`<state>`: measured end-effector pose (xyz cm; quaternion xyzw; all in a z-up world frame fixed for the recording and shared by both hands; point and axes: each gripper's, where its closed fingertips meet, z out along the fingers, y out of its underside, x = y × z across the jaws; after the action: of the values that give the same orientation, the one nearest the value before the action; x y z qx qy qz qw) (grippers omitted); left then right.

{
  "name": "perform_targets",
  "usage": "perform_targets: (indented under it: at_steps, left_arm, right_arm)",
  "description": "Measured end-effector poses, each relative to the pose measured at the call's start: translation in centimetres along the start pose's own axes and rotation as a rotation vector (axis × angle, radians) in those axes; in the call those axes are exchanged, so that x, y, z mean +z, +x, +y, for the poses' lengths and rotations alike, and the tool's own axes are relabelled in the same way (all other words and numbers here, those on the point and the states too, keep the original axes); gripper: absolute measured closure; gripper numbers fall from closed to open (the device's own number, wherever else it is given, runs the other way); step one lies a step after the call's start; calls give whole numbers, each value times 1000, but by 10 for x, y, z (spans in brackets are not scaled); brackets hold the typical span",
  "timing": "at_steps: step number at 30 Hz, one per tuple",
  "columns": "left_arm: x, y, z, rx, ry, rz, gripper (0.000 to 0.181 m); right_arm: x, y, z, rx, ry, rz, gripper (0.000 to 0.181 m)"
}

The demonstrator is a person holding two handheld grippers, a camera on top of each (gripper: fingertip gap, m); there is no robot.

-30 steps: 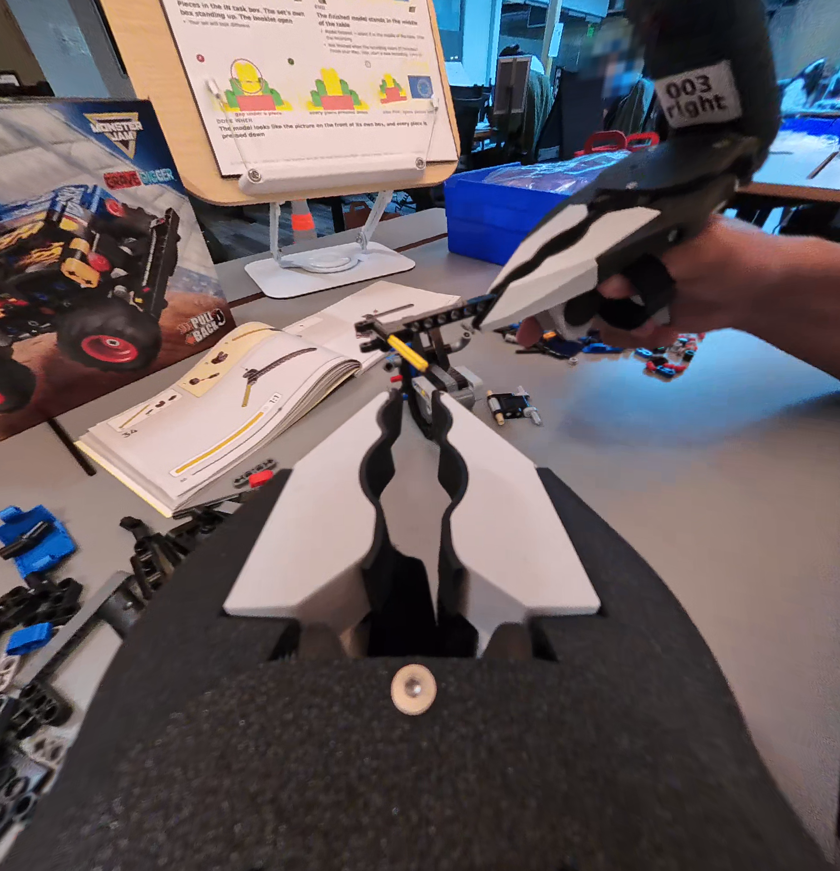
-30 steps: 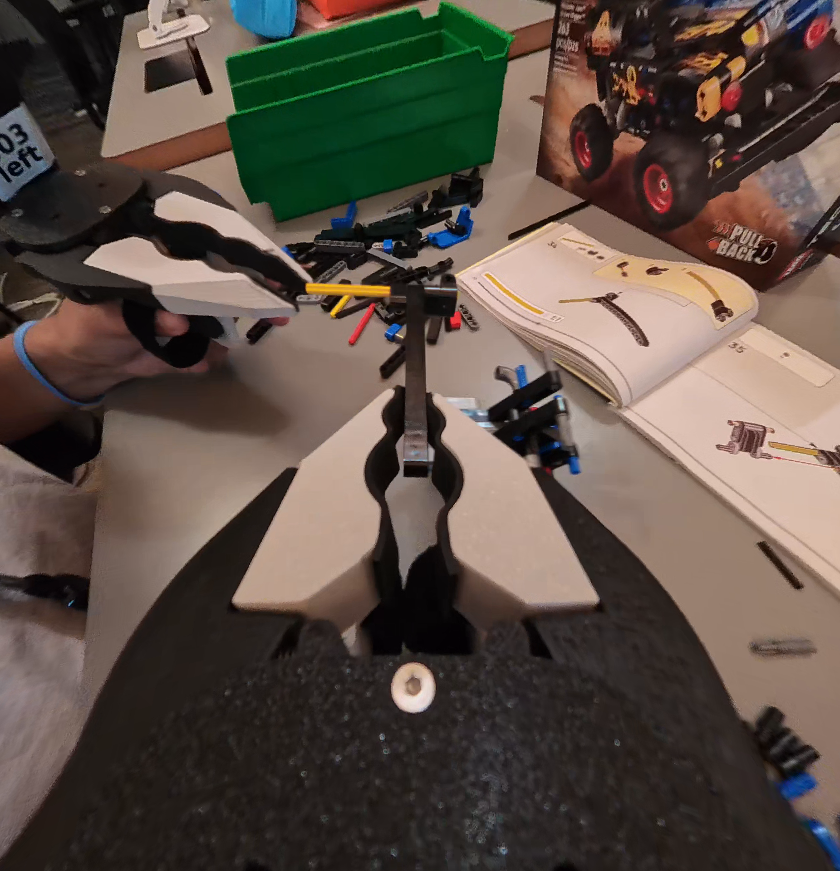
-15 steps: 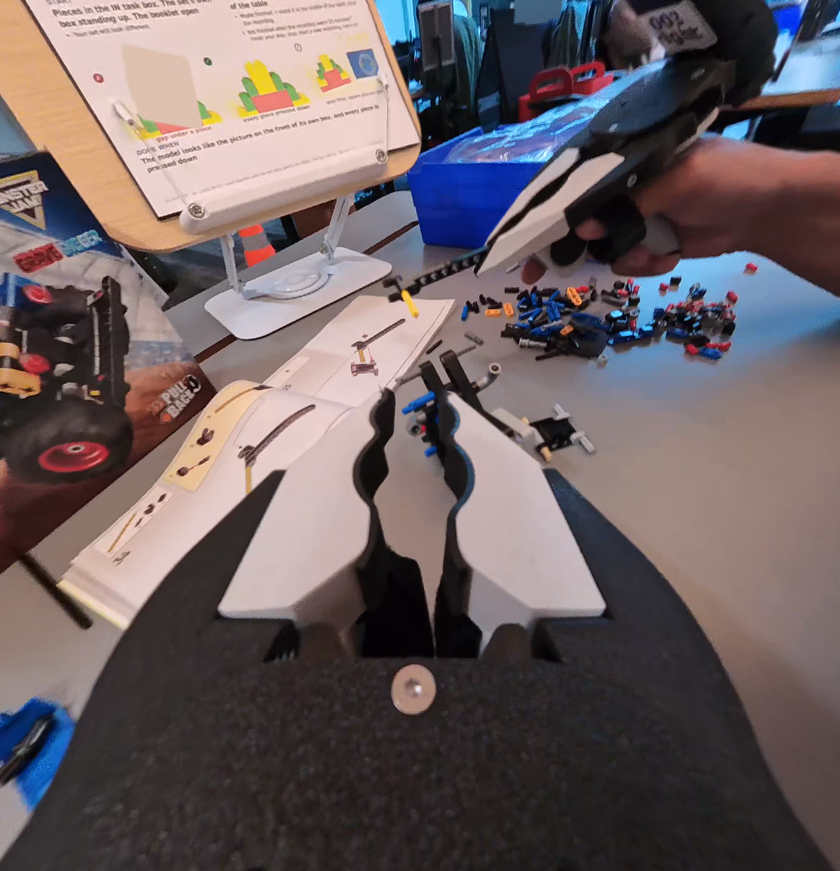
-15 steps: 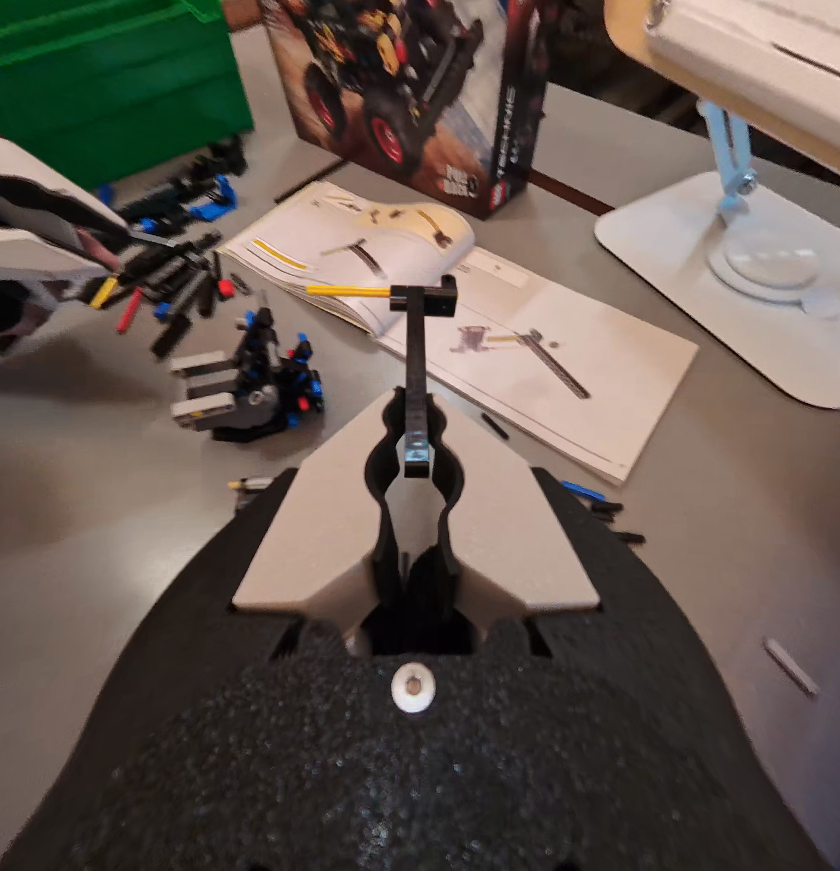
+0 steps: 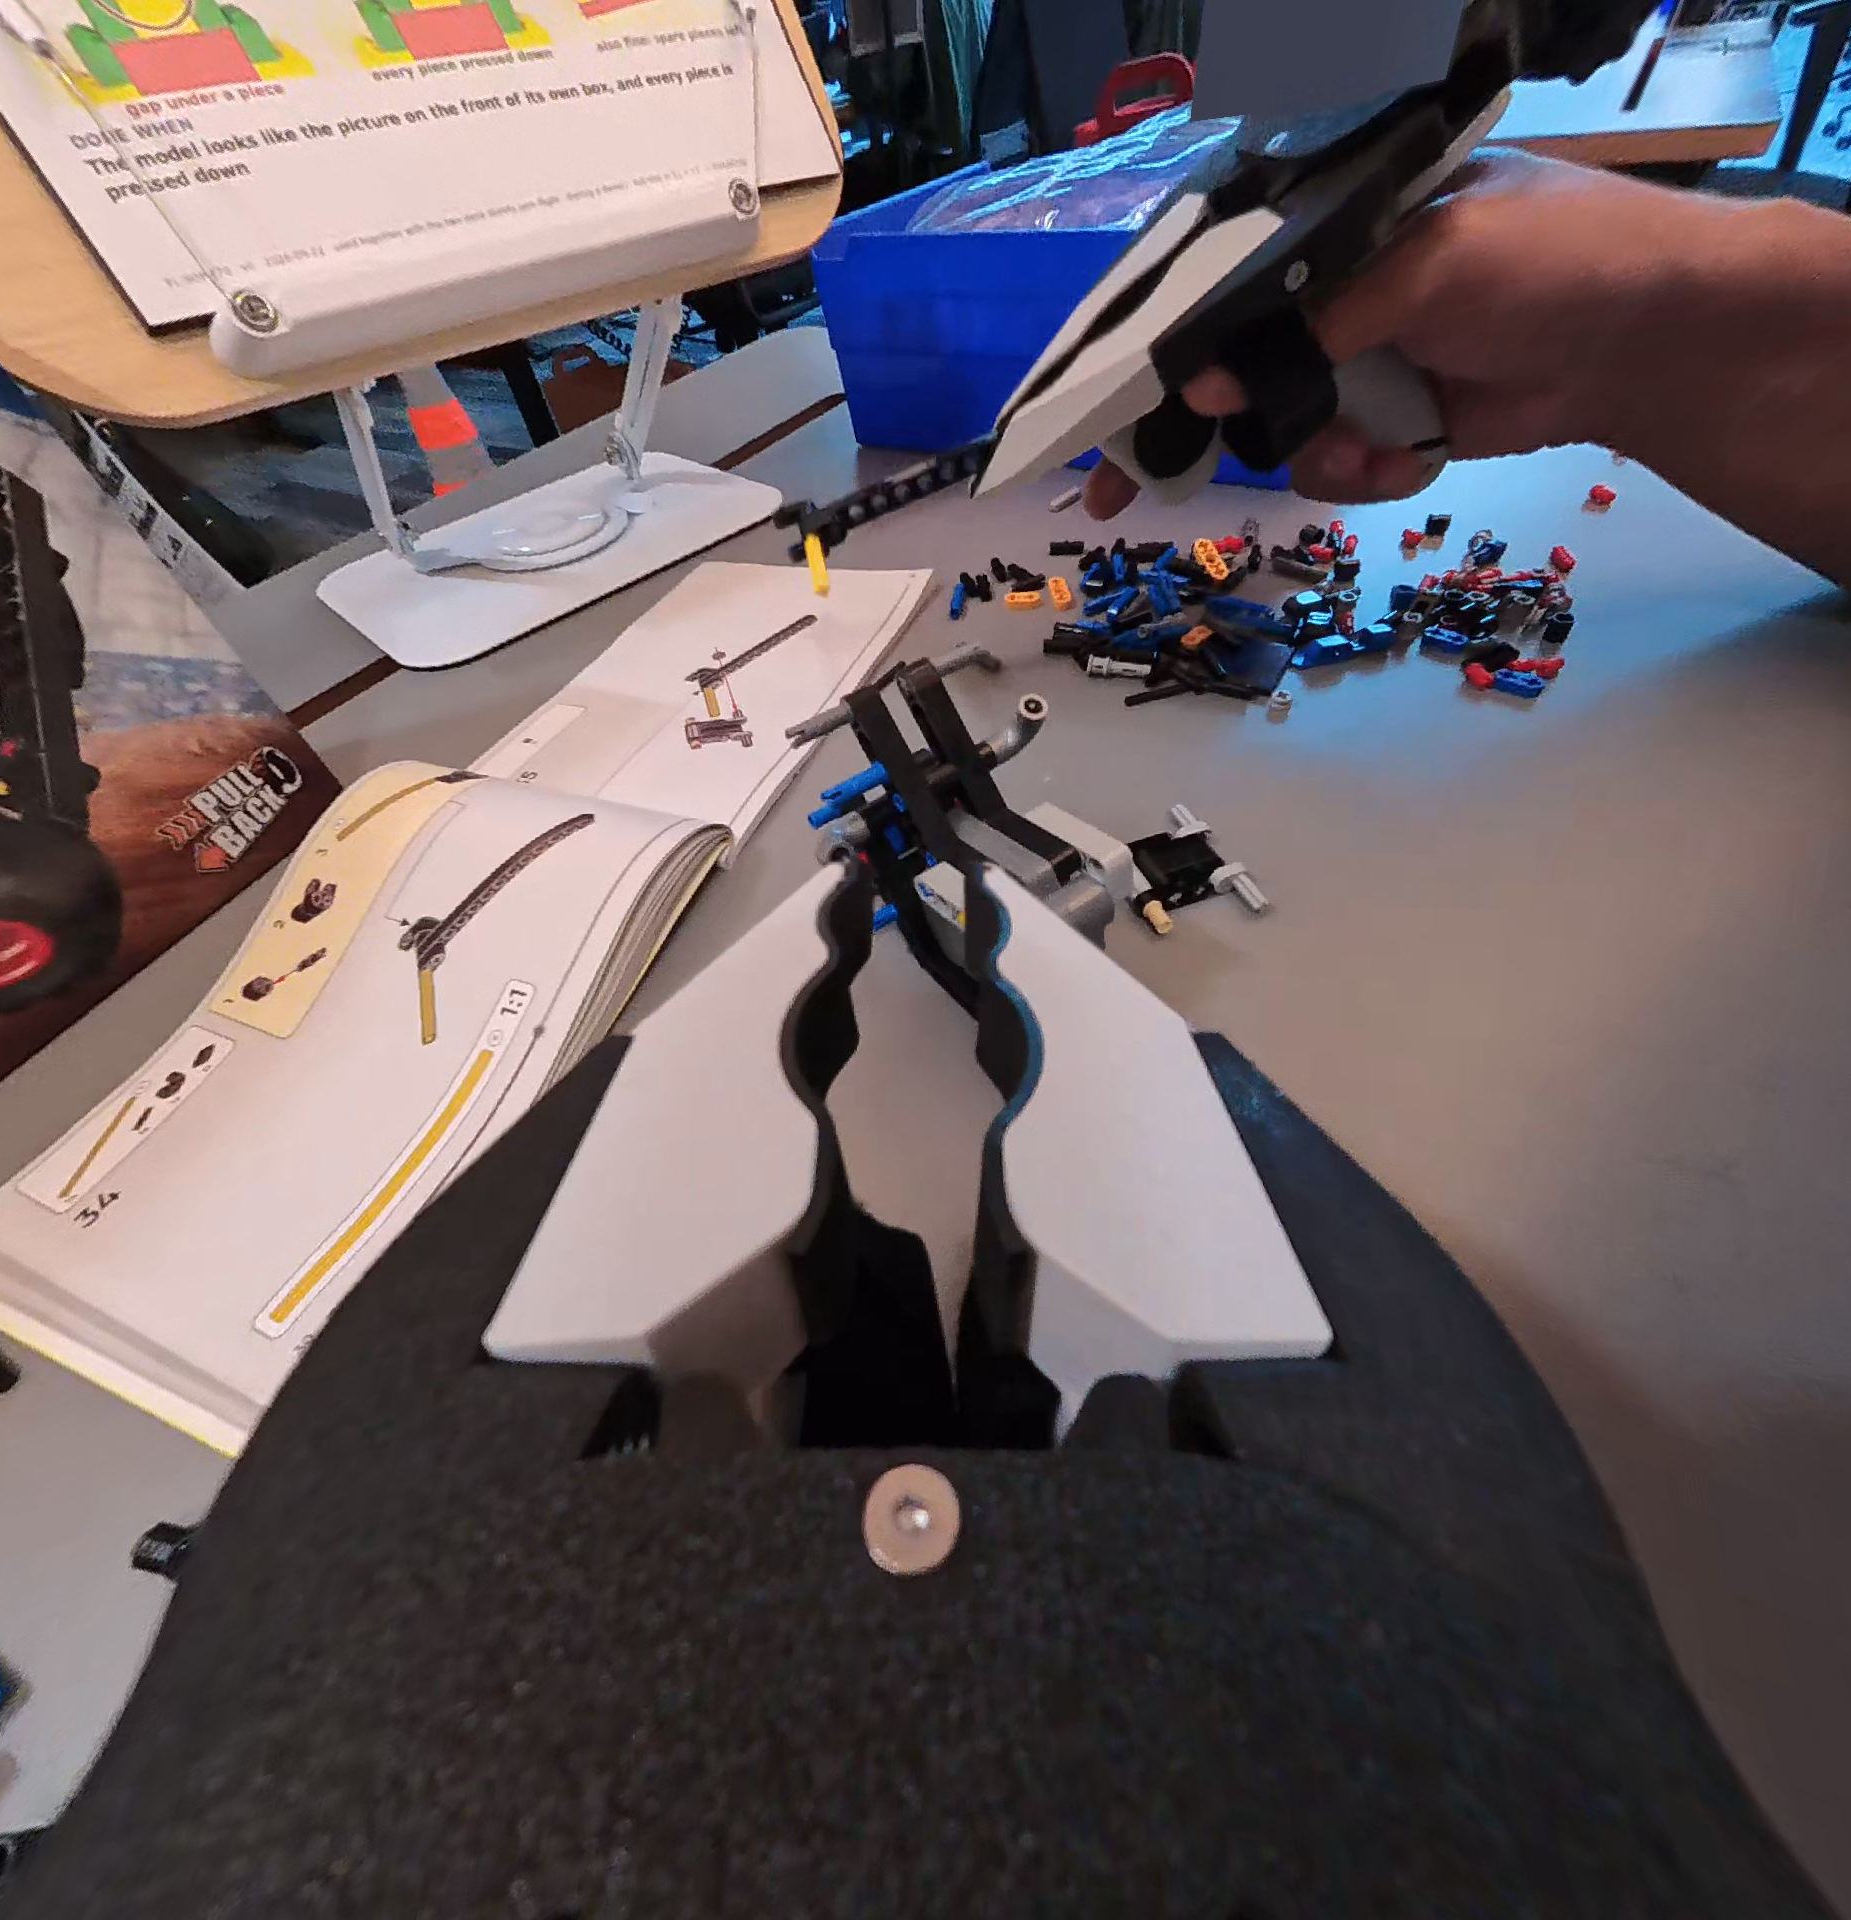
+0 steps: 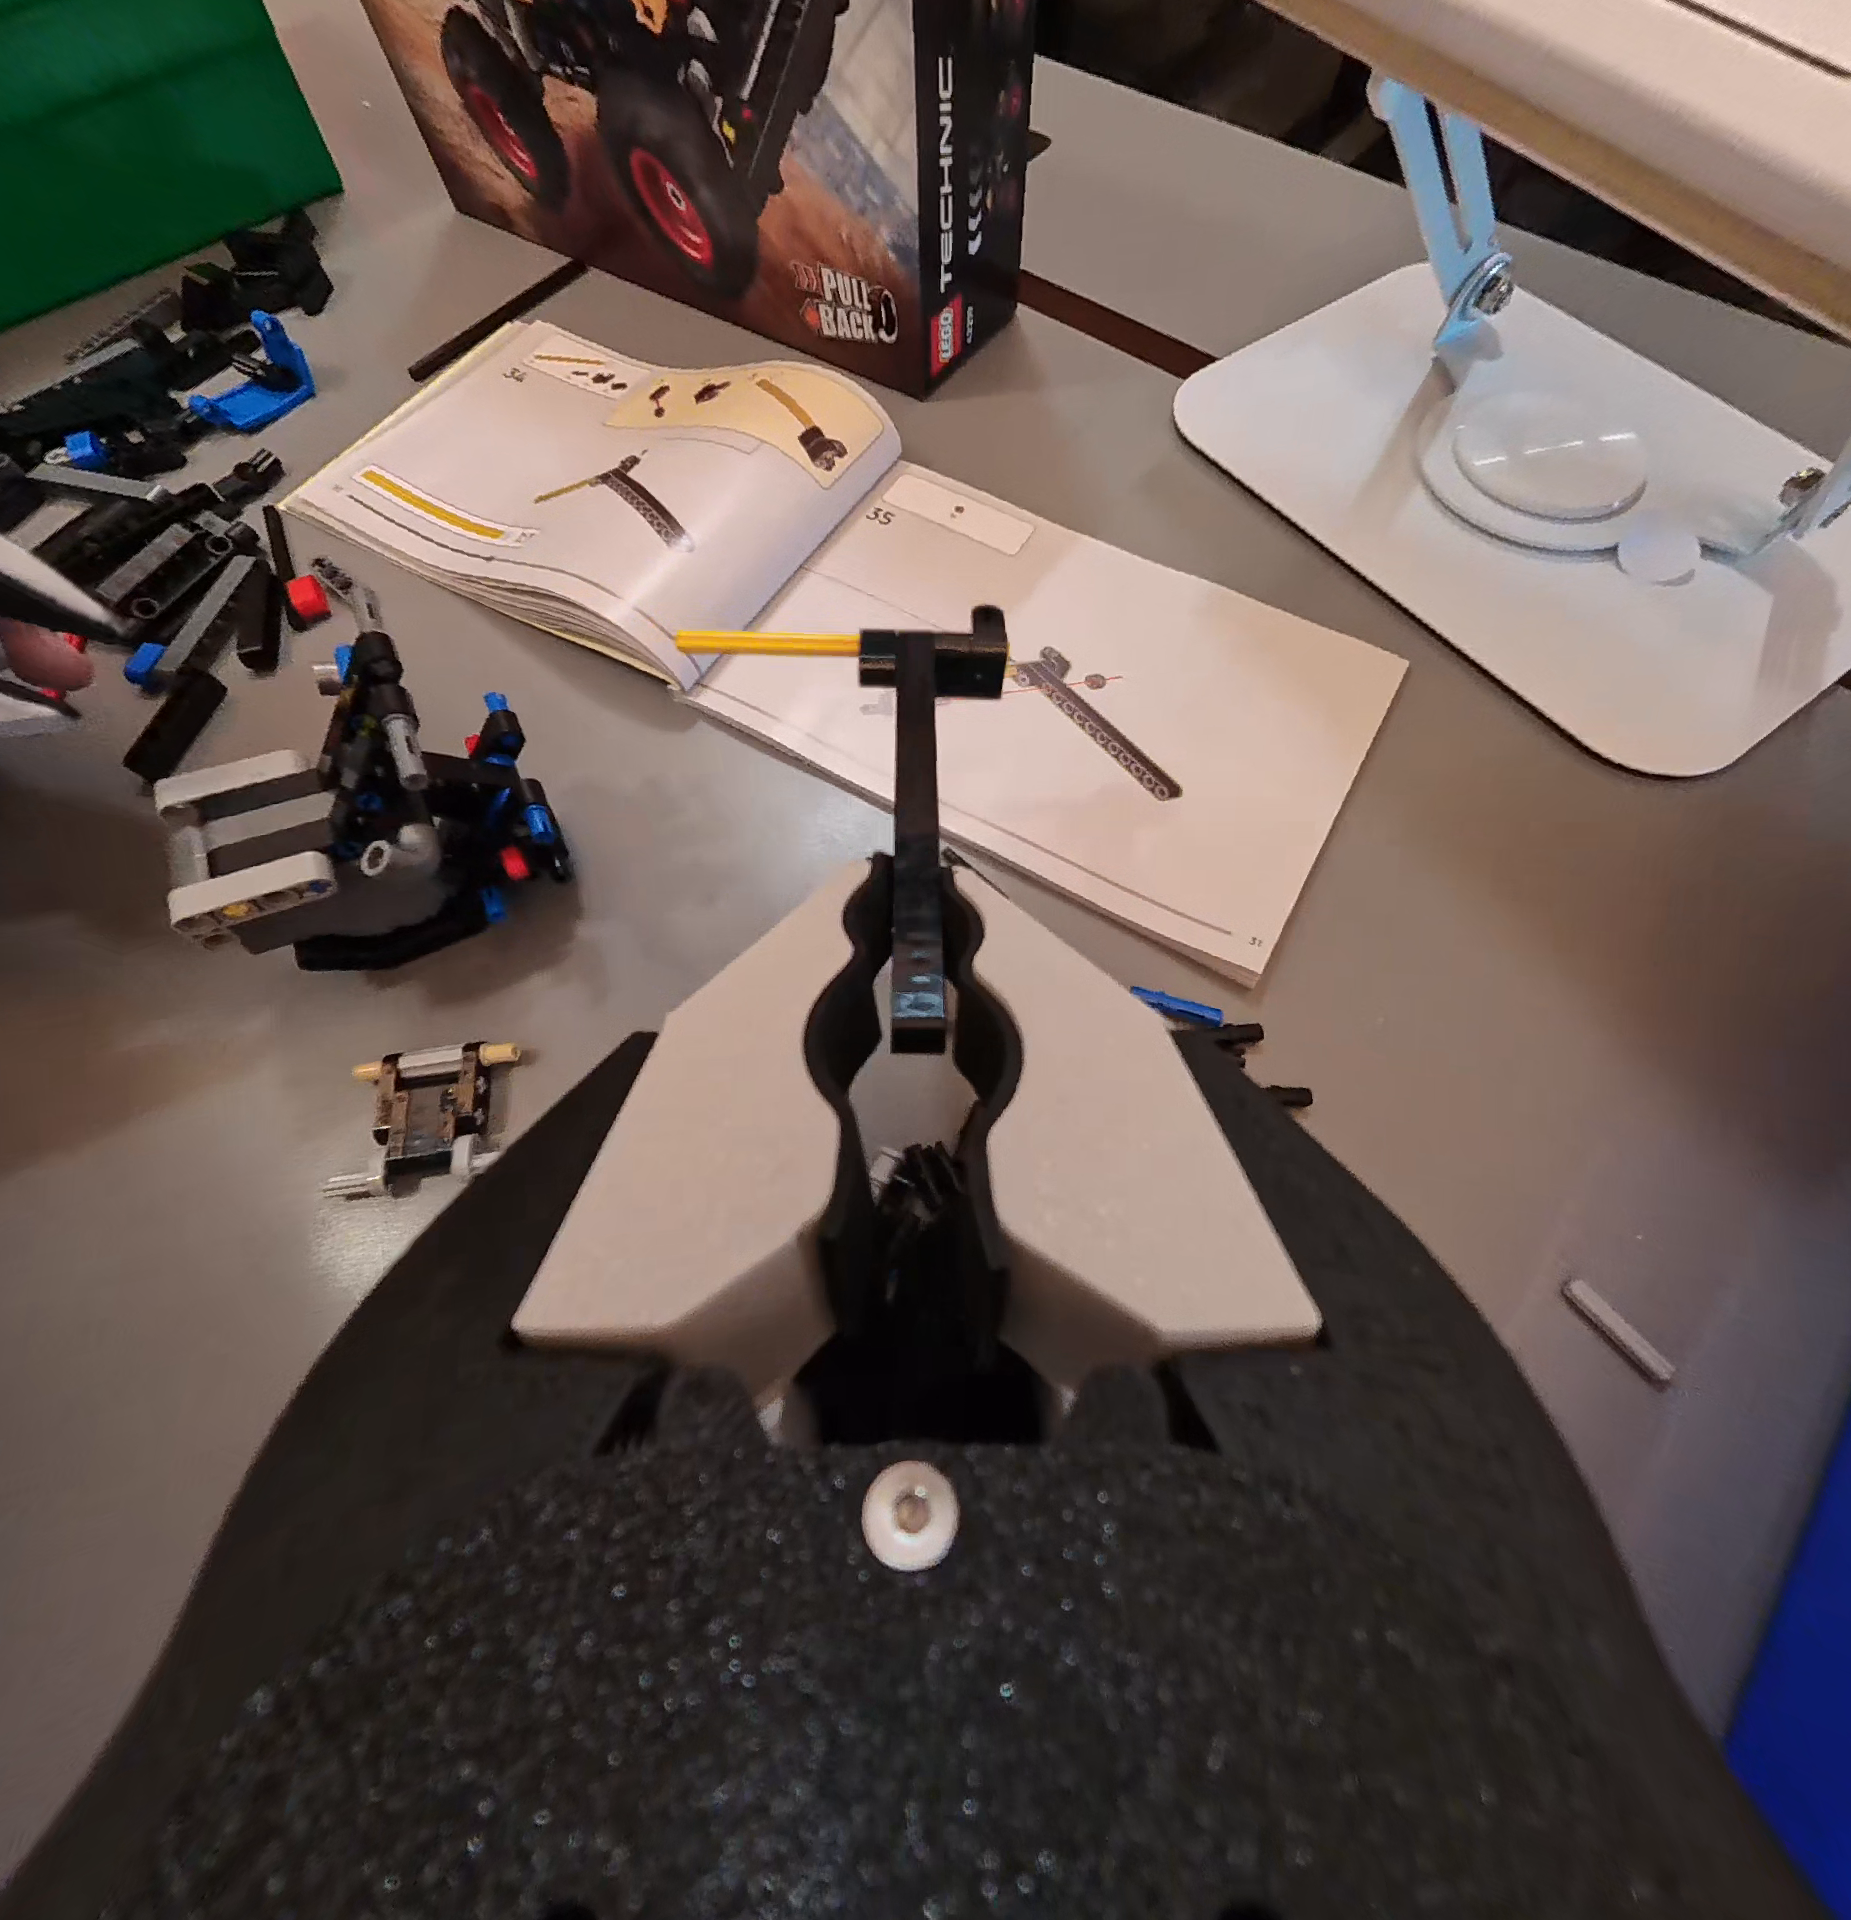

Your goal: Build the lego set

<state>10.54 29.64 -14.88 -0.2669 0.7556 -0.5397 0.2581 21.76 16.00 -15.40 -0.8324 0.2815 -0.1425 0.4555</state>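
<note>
1. Your right tongs [image 6: 916,914] are clamped on the near end of the black beam [image 6: 916,790]. The beam runs straight out ahead of them, with a black connector [image 6: 936,660] across its far end and a yellow axle [image 6: 767,643] sticking out to the left. Keep that squeeze firm; the long beam gives any knock plenty of leverage.
2. Your left tongs [image 5: 916,914] hold nothing; their jaws stand slightly apart, just short of the chassis [image 5: 962,831] on the table [image 5: 1523,1039].
3. The chassis [image 6: 349,821] lies down and to the left of the right tongs, well apart from the beam. Judging by the open booklet [image 6: 1004,727] under the beam's tip, this beam probably joins the chassis next.
4. Check the booklet's right-hand page for which way the axle should point before you bring the beam over.
5. Use the left tongs to pin the chassis by its grey block, so it does not slide when you push.
6. Line the parts up squarely, then press straight in; a tilted push could twist the beam in your grip.
</note>
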Motion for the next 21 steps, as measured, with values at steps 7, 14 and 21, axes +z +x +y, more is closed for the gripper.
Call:
perform_targets:
  at_steps: [7,14,21]
  left_arm:
    - [-7,9,-8,62,12,-1,166]
    - [-15,25,-23,211,39,-30,165]
    - [-14,48,-9,232,-4,6,161]
  right_arm:
    - [-1,-4,-3,-26,15,4,175]
    - [-27,-20,-20,-215,37,32,175]
    - [-77,-66,1,-264,39,14,175]
